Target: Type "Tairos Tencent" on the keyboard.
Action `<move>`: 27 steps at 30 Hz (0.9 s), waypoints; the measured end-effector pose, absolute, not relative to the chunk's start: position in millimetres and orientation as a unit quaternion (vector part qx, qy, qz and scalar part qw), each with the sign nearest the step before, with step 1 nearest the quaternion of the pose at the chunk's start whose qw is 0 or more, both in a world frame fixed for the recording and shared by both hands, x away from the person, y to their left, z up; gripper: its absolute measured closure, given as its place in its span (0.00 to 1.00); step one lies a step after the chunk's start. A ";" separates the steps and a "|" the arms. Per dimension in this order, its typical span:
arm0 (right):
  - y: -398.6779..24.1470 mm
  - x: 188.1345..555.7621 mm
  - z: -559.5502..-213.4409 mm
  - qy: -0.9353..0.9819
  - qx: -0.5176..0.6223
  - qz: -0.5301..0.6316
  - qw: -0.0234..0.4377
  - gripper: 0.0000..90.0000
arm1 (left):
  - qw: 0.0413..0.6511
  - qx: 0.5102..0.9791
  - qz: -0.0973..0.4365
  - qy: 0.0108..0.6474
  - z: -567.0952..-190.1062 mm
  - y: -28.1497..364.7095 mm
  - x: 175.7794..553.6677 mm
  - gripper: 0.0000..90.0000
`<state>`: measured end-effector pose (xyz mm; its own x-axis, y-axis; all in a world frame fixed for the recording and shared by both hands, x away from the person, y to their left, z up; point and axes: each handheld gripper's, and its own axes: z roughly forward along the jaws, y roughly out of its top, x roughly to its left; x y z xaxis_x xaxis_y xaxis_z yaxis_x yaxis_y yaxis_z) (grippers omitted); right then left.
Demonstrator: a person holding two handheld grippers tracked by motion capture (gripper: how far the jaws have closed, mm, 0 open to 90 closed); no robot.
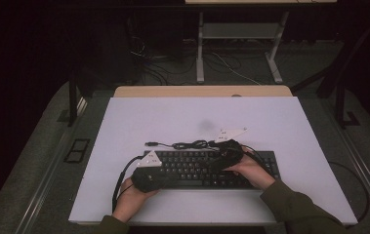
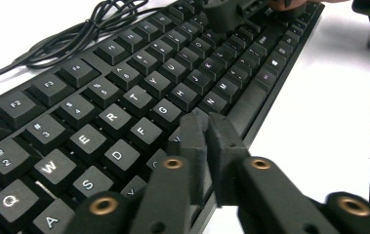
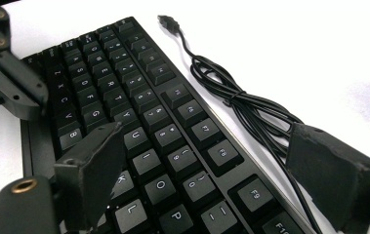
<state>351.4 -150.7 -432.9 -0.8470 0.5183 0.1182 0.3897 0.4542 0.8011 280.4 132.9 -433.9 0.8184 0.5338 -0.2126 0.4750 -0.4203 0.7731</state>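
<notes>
L hand-held gripper (image 1: 149,176) sits near-left, jaws nearly together w/ a thin gap, nothing between. R hand-held gripper (image 1: 229,152) sits right, jaws spread wide, angled left.

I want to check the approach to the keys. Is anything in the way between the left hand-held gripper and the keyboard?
Nothing visible blocks it. The left hand-held gripper, jaws nearly together with nothing between them, hangs directly over the keyboard near its front edge. The bundled cable lies on the table behind the keyboard, clear of that path.
</notes>
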 end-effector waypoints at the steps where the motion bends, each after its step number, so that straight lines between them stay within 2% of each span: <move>1: -150.6 351.4 -433.0 0.851 0.266 0.448 0.071 0.16 | 0.448 0.841 0.035 0.301 -433.8 133.2 280.6 0.90; 11: -152.3 349.7 -431.5 0.854 0.268 0.442 0.061 0.16 | 0.454 0.834 0.044 0.312 -431.7 135.7 285.9 0.57; 19: -160.3 347.5 -427.1 0.847 0.274 0.455 0.037 0.16 | 0.457 0.829 0.063 0.317 -430.8 134.2 289.6 0.42; 27: -168.8 343.7 -427.1 0.845 0.274 0.458 0.025 0.17 | 0.456 0.827 0.076 0.319 -430.7 132.5 296.9 0.31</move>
<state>343.7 -168.8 -427.1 -0.8488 0.4860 0.2079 0.4398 0.4310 0.7880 296.9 132.5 -430.7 0.7856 0.5963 -0.1652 0.4577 -0.3804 0.8036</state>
